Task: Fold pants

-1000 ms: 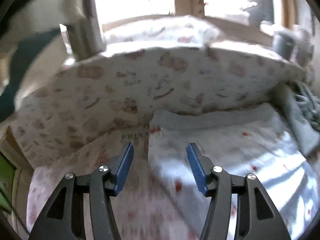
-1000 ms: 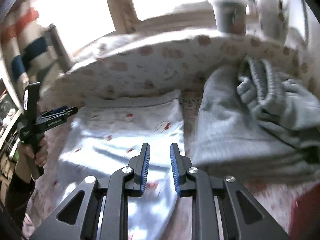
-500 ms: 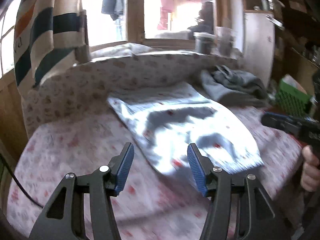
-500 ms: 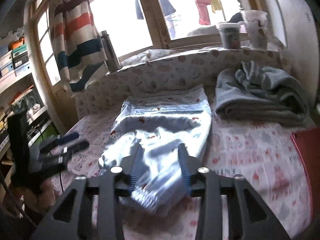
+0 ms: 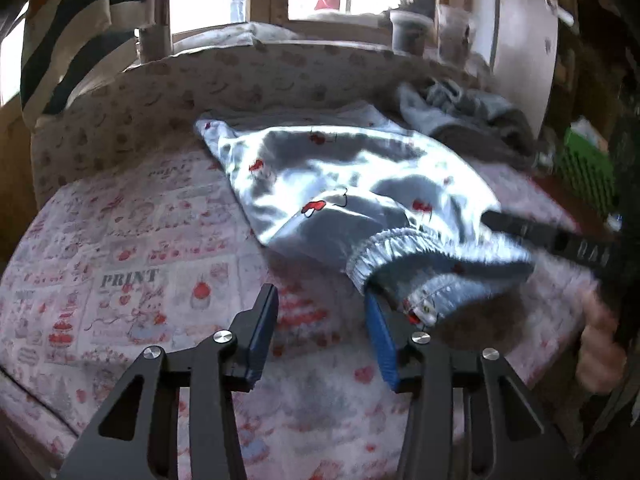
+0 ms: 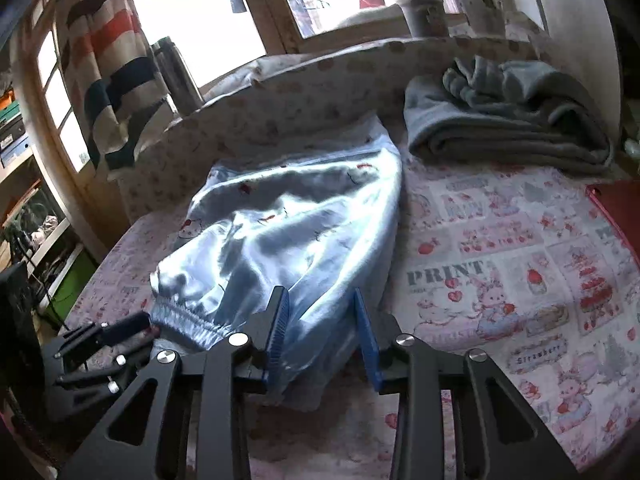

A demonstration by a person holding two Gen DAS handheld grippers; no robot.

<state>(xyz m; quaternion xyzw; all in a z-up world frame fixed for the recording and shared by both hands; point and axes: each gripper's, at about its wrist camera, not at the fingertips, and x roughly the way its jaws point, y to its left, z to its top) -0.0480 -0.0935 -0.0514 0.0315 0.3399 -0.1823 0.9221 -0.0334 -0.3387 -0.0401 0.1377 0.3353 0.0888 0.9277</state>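
Glossy, satiny cloth pants point(image 6: 304, 220) are shining beside a matt, fuzzy grey fleece blanket point(image 6: 508, 120) at the printed cotton sheet's point(image 6: 520, 240) far edge, under a wooden window frame point(image 6: 276, 20).

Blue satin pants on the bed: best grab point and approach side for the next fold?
Judging by the pose, grip the pants at the gathered elastic cuffs nearest the grippers, coming in low from the near bed edge. The cuffs bunch into a thick ridge; the satin above lies slack. The left gripper stands open beside one cuff.
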